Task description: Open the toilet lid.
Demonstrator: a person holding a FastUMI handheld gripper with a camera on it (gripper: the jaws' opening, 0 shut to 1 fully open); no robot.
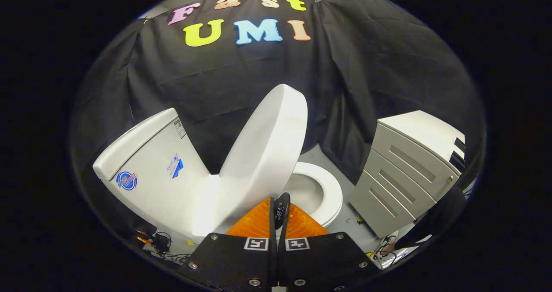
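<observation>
A white toilet stands side-on just ahead of me, with its tank (159, 175) to the left. Its lid (263, 149) is lifted well off the seat (333, 188) and tilts up toward the tank, short of touching it. The bowl (304, 191) lies uncovered beyond the fingers. My gripper (279, 204) is at the lid's near edge, fingers nearly together. A small black tab (282, 205) on that edge sits between them, and both fingers press on it.
A grey drawer cabinet (405, 171) stands to the right of the bowl, with a strip of grey floor (315, 156) between them. A person's dark leg and shoe (435, 223) are in front of the cabinet. Cables (161, 242) lie on the floor by the tank's base.
</observation>
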